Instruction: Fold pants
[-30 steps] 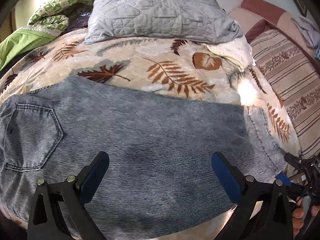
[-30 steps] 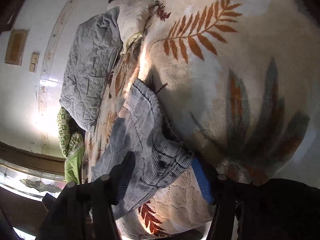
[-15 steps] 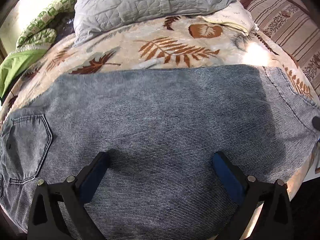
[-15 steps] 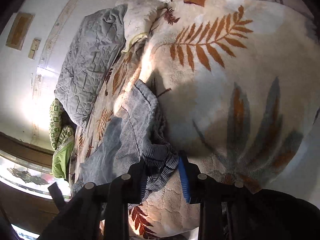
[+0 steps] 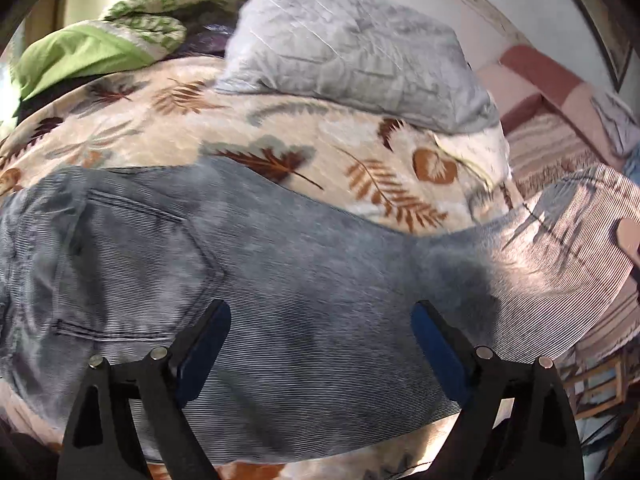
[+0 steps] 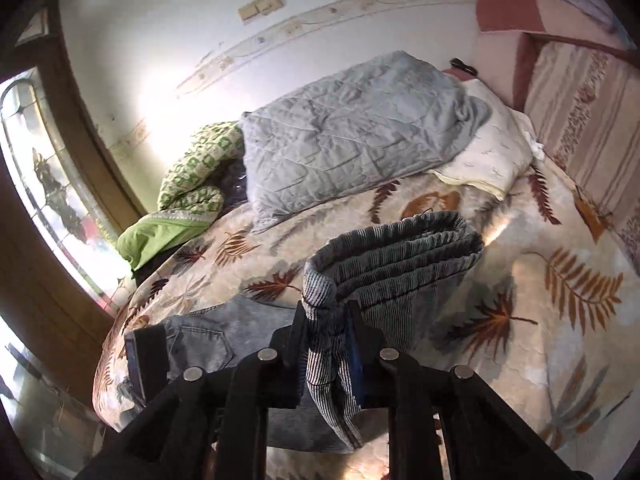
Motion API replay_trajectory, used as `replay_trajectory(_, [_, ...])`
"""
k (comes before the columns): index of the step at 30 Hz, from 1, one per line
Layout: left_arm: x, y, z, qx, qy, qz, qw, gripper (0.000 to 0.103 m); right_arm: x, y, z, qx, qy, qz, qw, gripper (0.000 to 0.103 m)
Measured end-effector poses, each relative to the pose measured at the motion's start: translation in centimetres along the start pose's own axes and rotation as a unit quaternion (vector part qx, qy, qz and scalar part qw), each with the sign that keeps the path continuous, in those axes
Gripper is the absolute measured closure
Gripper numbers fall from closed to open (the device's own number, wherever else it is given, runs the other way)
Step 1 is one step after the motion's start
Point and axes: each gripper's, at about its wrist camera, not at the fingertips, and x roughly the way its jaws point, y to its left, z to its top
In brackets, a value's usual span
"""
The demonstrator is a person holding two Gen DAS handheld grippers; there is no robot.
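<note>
Grey-blue jeans [image 5: 280, 280] lie across the leaf-patterned blanket [image 5: 320, 148], back pocket [image 5: 132, 268] to the left. My left gripper [image 5: 320, 344] hovers open over the middle of the jeans, holding nothing. The leg end [image 5: 568, 240] is lifted at the right. In the right wrist view my right gripper [image 6: 326, 328] is shut on the bunched hem of the jeans [image 6: 396, 256] and holds it up above the blanket [image 6: 540, 320]. The left gripper's finger [image 6: 140, 356] shows at lower left, by the pocket.
A grey quilted pillow [image 5: 352, 56] and a green patterned cover [image 5: 100, 44] lie at the head of the bed. A cream pillow [image 6: 492, 156] sits beside the grey one. A striped sofa [image 6: 584, 108] stands to the right, a window [image 6: 44, 208] to the left.
My right gripper closed on the leg hem, lifted it off the blanket and swung upright. The left gripper pulled back and shifted left; the pocket sits nearer the middle of its view.
</note>
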Motion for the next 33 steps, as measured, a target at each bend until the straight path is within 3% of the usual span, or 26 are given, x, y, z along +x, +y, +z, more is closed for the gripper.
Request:
replay_trajectory(4, [-5.5,6.8,0.5,-0.064,-0.048,0.031,0.9963,0.011,2.8,7.1,-3.4,-0.071,0.037,0.05,0.996,0.085])
replay_trajectory(6, [-7.0,9.4,0.3,-0.082,-0.058,0.048,0.9938,0.011,5.4,9.1,-6.0,-0.076,0.07,0.072,0.992,0.082])
replay_trajectory(8, [-7.6,11.2,-0.1,-0.095,-0.056,0.062,0.9919,0.011,8.8,10.3,-9.0,-0.077,0.121,0.089,0.986,0.064])
replay_trajectory(9, [-7.6,11.7,-0.3,-0.1,-0.053,0.065,0.9914,0.011,10.7,10.4,-10.7,-0.076,0.156,0.095,0.98,0.035])
replay_trajectory(10, [-7.5,12.2,-0.7,-0.104,-0.047,0.066,0.9913,0.011,12.0,10.1,-12.1,-0.063,0.182,0.101,0.976,0.031])
replay_trajectory(11, [-7.4,12.3,-0.8,-0.106,-0.043,0.065,0.9913,0.011,12.6,9.5,-13.2,-0.043,0.196,0.113,0.973,0.031])
replay_trajectory(14, [-7.1,11.6,-0.6,-0.107,-0.034,0.042,0.9928,0.011,11.1,6.8,-13.3,0.021,0.178,0.152,0.972,0.031])
replay_trajectory(17, [-6.2,10.1,-0.1,-0.125,-0.006,-0.027,0.9918,0.011,8.7,3.2,-11.3,0.073,0.132,0.153,0.977,0.028])
replay_trajectory(19, [-5.2,9.0,-0.1,-0.155,0.023,-0.089,0.9836,0.011,7.5,0.9,-10.0,0.1,0.105,0.147,0.978,0.027])
replay_trajectory(21, [-4.2,7.7,-0.4,-0.17,0.047,-0.128,0.976,0.011,7.0,-1.3,-9.3,0.128,0.09,0.143,0.977,0.027])
replay_trajectory(25, [-1.8,6.1,-1.3,-0.217,0.102,-0.192,0.9517,0.011,7.9,-4.0,-9.7,0.189,0.11,0.189,0.957,0.027])
replay_trajectory(27, [-0.9,5.6,-1.7,-0.235,0.118,-0.194,0.9452,0.011,8.5,-5.1,-10.8,0.207,0.123,0.202,0.949,0.027])
replay_trajectory(33, [0.1,5.2,-1.9,-0.244,0.126,-0.161,0.948,0.011,9.7,-6.6,-12.0,0.242,0.136,0.237,0.931,0.027])
